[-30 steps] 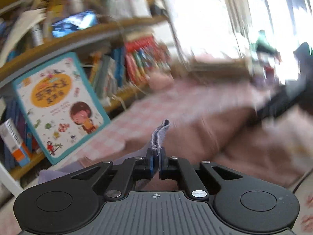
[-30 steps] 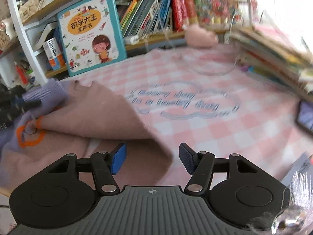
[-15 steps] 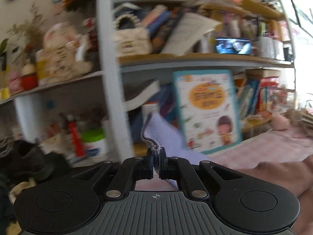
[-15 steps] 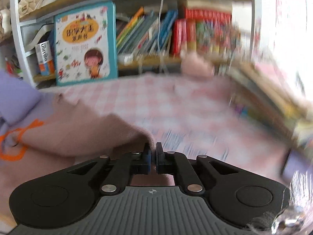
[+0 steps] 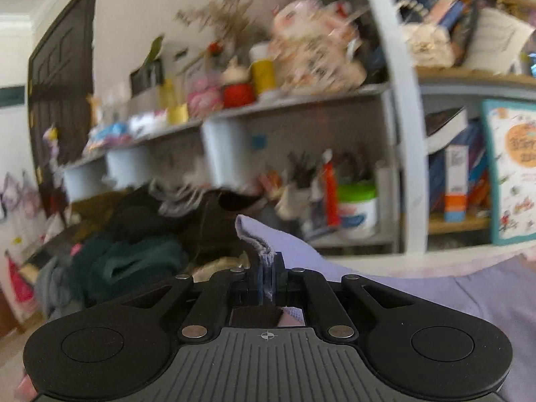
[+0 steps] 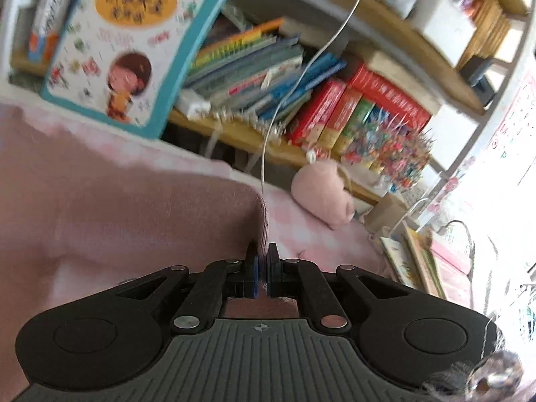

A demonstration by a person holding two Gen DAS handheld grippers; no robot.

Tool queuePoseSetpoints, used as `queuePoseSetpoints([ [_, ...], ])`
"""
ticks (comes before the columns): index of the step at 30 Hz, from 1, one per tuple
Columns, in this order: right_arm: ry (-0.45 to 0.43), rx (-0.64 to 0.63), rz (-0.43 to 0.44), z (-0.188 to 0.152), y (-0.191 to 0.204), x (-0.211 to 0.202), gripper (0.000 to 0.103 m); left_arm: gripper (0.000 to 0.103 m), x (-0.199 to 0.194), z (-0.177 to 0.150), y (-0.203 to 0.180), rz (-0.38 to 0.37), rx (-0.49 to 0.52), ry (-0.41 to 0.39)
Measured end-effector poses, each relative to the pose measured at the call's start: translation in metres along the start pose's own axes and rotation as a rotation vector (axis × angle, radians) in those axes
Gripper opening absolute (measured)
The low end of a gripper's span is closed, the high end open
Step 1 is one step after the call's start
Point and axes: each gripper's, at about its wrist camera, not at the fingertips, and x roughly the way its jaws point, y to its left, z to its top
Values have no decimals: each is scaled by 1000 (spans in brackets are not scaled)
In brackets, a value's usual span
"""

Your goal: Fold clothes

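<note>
Between the left tongs (image 5: 267, 276) we have the lilac ribbed edge of a garment (image 5: 418, 288) pinched tight, the pads pressed onto the cloth, and the fabric runs off to the right of the view in a smooth lilac sheet. Our right tongs (image 6: 262, 268) are likewise pressed together on a fold of dusty-pink cloth (image 6: 127, 214), which spreads away to the left and hides most of the pink checked surface (image 6: 321, 234) beneath it. Whether lilac and pink are two parts of one garment we cannot tell from these views.

Both views tilt up toward the shelves (image 5: 398, 134), the picture book (image 6: 134, 40) and a small pink plush (image 6: 321, 197), and both are blurred, so we judge that the garment is held up by two points and is mid-carry, either being spread out or being laid over into a fold; the pictures do not settle which.

Whichever it is, the next move calls for both grips to hold, for the cloth between them to be kept taut and level, and for the edges to come down squarely on the surface.
</note>
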Motion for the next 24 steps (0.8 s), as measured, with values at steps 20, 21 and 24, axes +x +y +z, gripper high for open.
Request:
queuePoseSetpoints([
  [20, 31, 276, 214, -23, -5, -4, 47, 69, -46, -24, -67, -286, 101, 106],
  [21, 40, 301, 268, -29, -5, -15, 48, 69, -50, -25, -77, -362, 92, 119],
  [24, 65, 374, 432, -46, -5, -45, 54, 72, -54, -35, -108, -546, 95, 188],
])
